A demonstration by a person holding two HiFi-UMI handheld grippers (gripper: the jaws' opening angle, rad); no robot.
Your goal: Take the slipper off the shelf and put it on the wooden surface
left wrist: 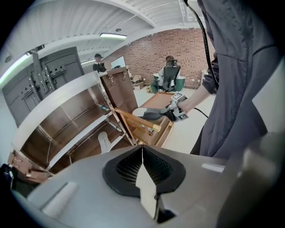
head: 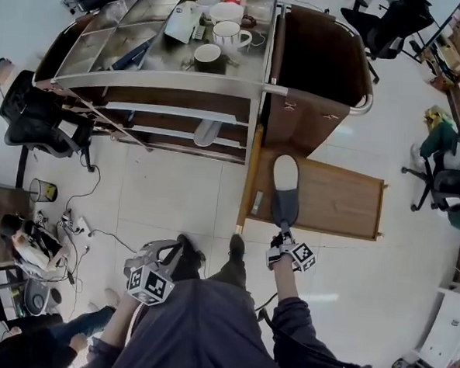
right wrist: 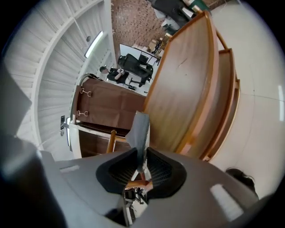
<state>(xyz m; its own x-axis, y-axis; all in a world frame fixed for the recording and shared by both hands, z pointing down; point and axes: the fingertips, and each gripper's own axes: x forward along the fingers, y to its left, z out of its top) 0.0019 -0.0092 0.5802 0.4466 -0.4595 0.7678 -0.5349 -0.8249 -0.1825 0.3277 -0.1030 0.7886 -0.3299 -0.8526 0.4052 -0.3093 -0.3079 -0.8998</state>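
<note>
The right gripper (right wrist: 142, 150) has its jaws clamped on the grey upper of the slipper (head: 285, 189), a light, floppy thing best pinched at its rim, hanging over the wooden surface (head: 338, 200) near its left edge, while the left gripper (left wrist: 142, 149) holds its jaws together, empty.

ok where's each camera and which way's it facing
Head view: on the head, facing steeply down at shelf and wooden surface; both arms, left gripper, right gripper show.
Left gripper view: on that gripper, facing the shelf past shut jaws; jacket shows.
Right gripper view: on that gripper, facing the wooden surface past the clamped slipper.
Shared: head and left gripper views both show the slipper.
</note>
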